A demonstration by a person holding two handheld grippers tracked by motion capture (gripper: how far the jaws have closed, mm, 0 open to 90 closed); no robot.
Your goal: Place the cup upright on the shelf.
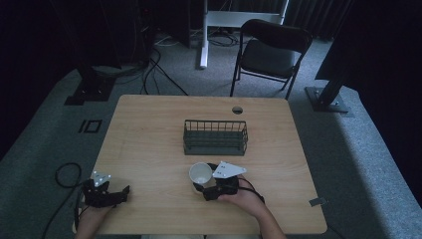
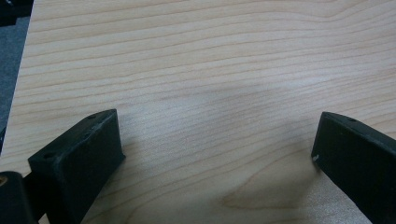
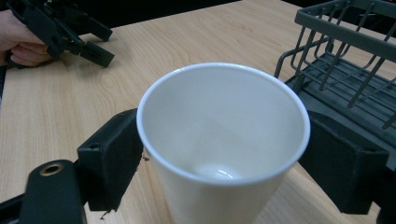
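A white paper cup (image 1: 200,174) stands upright and empty near the table's front middle. My right gripper (image 1: 202,182) is shut on it. In the right gripper view both black jaws press on the sides of the cup (image 3: 224,140), with that gripper (image 3: 223,156) centred on it. A dark wire basket (image 1: 215,137) sits just beyond the cup in the middle of the table, and the basket (image 3: 345,60) is close on the right in the right gripper view. My left gripper (image 1: 119,194) rests at the front left corner, and its jaws stand open over bare wood (image 2: 217,149).
The wooden table (image 1: 149,129) has a round cable hole (image 1: 237,110) at its back edge. A black folding chair (image 1: 271,52) stands behind it. Cables (image 1: 67,174) lie on the carpet at the left, and dark stand bases flank the table.
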